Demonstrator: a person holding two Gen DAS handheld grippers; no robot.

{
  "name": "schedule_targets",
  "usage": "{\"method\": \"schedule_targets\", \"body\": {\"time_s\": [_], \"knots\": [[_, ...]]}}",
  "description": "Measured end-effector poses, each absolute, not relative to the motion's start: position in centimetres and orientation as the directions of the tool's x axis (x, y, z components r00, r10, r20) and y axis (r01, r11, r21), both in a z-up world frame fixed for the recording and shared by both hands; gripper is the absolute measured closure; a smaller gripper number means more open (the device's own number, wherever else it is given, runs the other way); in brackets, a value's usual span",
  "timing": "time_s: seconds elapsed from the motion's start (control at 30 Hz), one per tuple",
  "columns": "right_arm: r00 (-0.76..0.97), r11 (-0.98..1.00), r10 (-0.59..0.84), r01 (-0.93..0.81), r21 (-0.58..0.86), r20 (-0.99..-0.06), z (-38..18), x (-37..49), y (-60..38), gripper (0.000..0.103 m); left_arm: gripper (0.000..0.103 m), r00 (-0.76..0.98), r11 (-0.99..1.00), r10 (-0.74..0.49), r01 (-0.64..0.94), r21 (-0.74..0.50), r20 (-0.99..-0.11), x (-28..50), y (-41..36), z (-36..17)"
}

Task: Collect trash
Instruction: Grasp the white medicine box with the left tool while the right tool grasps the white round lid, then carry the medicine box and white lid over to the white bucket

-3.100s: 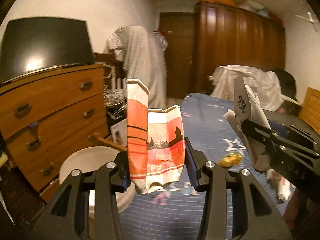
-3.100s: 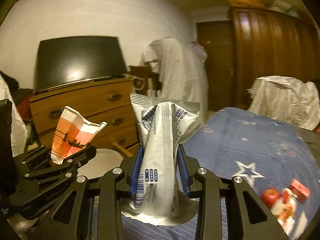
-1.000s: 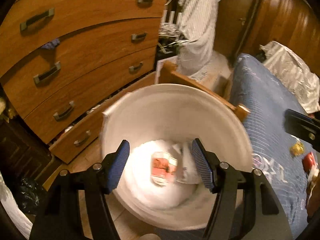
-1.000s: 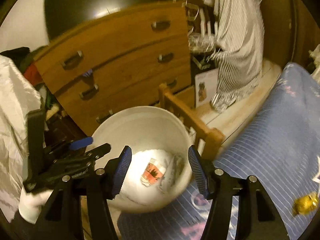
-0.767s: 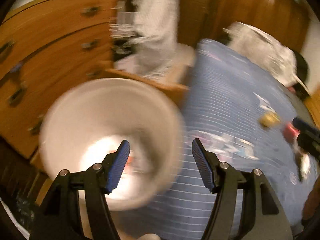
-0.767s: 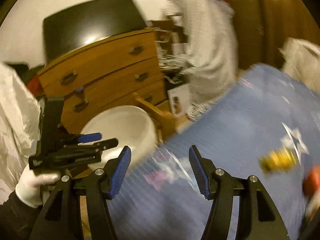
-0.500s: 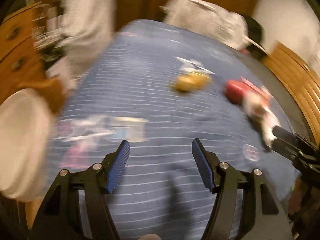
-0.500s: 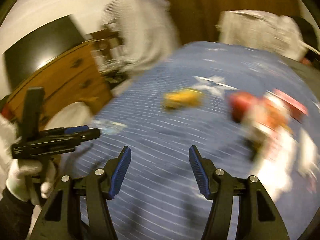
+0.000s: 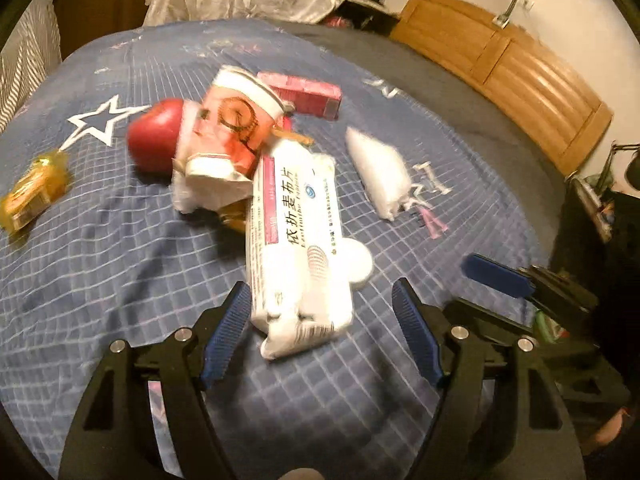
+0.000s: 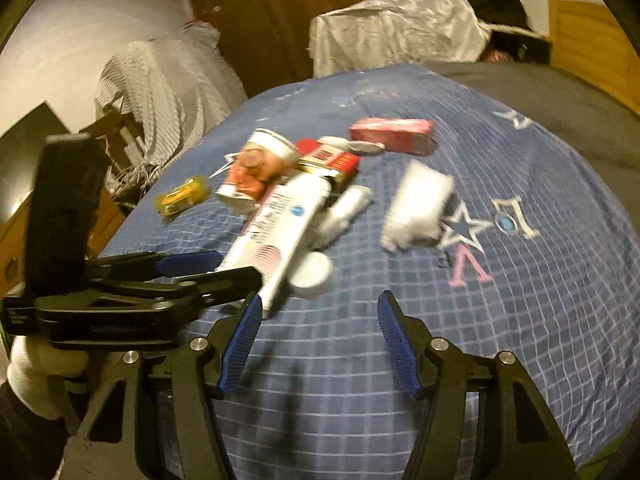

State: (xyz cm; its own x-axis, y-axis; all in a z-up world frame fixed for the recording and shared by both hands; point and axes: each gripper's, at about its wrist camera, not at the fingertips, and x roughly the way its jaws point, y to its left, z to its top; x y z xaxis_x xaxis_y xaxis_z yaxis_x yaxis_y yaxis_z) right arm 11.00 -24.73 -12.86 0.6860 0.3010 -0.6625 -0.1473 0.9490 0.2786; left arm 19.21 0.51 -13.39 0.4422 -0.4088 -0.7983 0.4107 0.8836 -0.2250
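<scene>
Trash lies in a heap on the blue star-print bedspread (image 9: 120,264). A long white packet with pink print (image 9: 298,248) lies nearest; its near end sits between the fingers of my open, empty left gripper (image 9: 320,334). Behind it lie a crumpled paper cup (image 9: 228,128), a pink box (image 9: 304,94), a white plastic bag (image 9: 378,172), a yellow wrapper (image 9: 34,190) and a red apple (image 9: 156,140). My right gripper (image 10: 320,344) is open and empty, hovering over bare bedspread short of a white round lid (image 10: 312,274) and the packet (image 10: 280,232). The left gripper (image 10: 188,268) shows at its left.
A wooden headboard (image 9: 516,76) runs along the bed's right side. A silvery covered bundle (image 10: 396,32) and a dark cap (image 10: 500,12) sit at the far end. A striped cloth (image 10: 156,92) hangs at the left, by a wooden dresser (image 10: 12,240).
Both grippers dropped their wrappers into the white bin, then swung right from the bin to the bed. Both now hover open over the trash heap.
</scene>
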Motion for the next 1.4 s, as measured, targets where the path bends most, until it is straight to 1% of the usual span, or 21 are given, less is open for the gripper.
{"method": "schedule_targets", "body": {"time_s": [0.03,0.07,0.1,0.17,0.27,0.37,0.43,0.5,0.53,0.67,0.73,0.8,0.87,0.97,1.03,1.07,1.13,1.2,1.27,1.33,1.4], "knots": [[0.685,0.949,0.301,-0.145,0.281,-0.663,-12.7,11.1,-23.6,0.042,0.034,0.439,0.894,-0.385,0.397,-0.209,-0.812,19.8,0.4,-14.1],[0.685,0.948,0.304,-0.144,0.285,-0.662,-12.8,11.2,-23.6,0.042,0.044,0.438,0.903,-0.365,0.379,-0.2,-0.822,20.3,0.5,-14.7],[0.683,0.945,0.309,-0.145,0.291,-0.661,-13.0,11.3,-23.7,0.042,0.049,0.441,0.912,-0.357,0.354,-0.206,-0.824,20.7,1.2,-15.3],[0.682,0.941,0.322,-0.151,0.304,-0.657,-13.3,11.6,-23.9,0.042,0.05,0.448,0.915,-0.372,0.326,-0.239,-0.813,20.5,2.4,-15.4],[0.673,0.938,0.335,-0.167,0.305,-0.66,-13.7,12.0,-23.9,0.041,0.05,0.472,0.928,-0.354,0.286,-0.239,-0.808,19.6,5.3,-15.2],[0.657,0.939,0.342,-0.206,0.277,-0.672,-13.9,13.0,-22.9,0.041,0.048,0.485,0.941,-0.334,0.22,-0.257,-0.808,18.6,9.3,-14.9],[0.638,0.936,0.352,-0.239,0.258,-0.684,-14.1,13.8,-22.1,0.041,0.048,0.472,0.939,-0.343,0.193,-0.284,-0.812,18.0,11.5,-14.9],[0.62,0.935,0.351,-0.276,0.224,-0.702,-14.6,15.0,-20.9,0.041,0.048,0.473,0.946,-0.322,0.192,-0.26,-0.82,17.2,12.6,-14.5],[0.611,0.933,0.351,-0.289,0.213,-0.71,-14.9,15.3,-20.5,0.041,0.047,0.475,0.947,-0.319,0.197,-0.254,-0.82,16.9,12.7,-14.3],[0.587,0.934,0.319,-0.328,0.141,-0.744,-15.9,17.3,-18.6,0.041,0.037,0.487,0.941,-0.331,0.235,-0.244,-0.808,16.2,11.9,-13.4],[0.58,0.936,0.295,-0.334,0.109,-0.76,-16.3,18.2,-17.8,0.041,0.031,0.5,0.939,-0.333,0.25,-0.235,-0.8,16.1,11.6,-12.8],[0.574,0.936,0.279,-0.341,0.085,-0.77,-16.6,18.8,-17.4,0.041,0.021,0.516,0.941,-0.327,0.256,-0.222,-0.792,16.2,11.0,-12.6],[0.572,0.936,0.262,-0.346,0.062,-0.777,-16.8,19.3,-17.0,0.041,0.02,0.527,0.946,-0.312,0.253,-0.204,-0.791,16.3,10.6,-12.4],[0.577,0.937,0.251,-0.346,0.046,-0.777,-17.1,19.8,-16.7,0.042,0.017,0.571,0.961,-0.255,0.237,-0.141,-0.78,16.4,10.0,-12.2],[0.586,0.941,0.245,-0.335,0.045,-0.773,-17.2,19.8,-16.8,0.046,0.017,0.565,0.966,-0.217,0.24,-0.093,-0.796,17.3,9.4,-12.9],[0.59,0.943,0.244,-0.33,0.047,-0.77,-17.2,19.7,-17.0,0.052,0.017,0.557,0.968,-0.196,0.24,-0.07,-0.807,17.8,9.2,-13.4],[0.601,0.948,0.24,-0.313,0.051,-0.762,-17.2,19.3,-17.7,0.061,0.022,0.54,0.972,-0.168,0.231,-0.047,-0.825,18.8,9.1,-14.4],[0.606,0.949,0.246,-0.307,0.063,-0.757,-17.3,18.9,-18.2,0.061,0.036,0.518,0.973,-0.161,0.224,-0.048,-0.84,19.5,9.1,-15.1],[0.614,0.95,0.248,-0.306,0.064,-0.749,-17.3,18.6,-18.4,0.061,0.04,0.522,0.975,-0.14,0.22,-0.026,-0.841,19.9,8.9,-15.3],[0.62,0.95,0.25,-0.305,0.065,-0.744,-17.3,18.2,-18.5,0.061,0.048,0.533,0.976,-0.135,0.216,-0.02,-0.836,20.0,8.9,-15.3],[0.628,0.951,0.252,-0.302,0.067,-0.736,-17.2,17.9,-18.6,0.062,0.051,0.541,0.976,-0.143,0.214,-0.029,-0.828,19.9,9.1,-15.3]]}}
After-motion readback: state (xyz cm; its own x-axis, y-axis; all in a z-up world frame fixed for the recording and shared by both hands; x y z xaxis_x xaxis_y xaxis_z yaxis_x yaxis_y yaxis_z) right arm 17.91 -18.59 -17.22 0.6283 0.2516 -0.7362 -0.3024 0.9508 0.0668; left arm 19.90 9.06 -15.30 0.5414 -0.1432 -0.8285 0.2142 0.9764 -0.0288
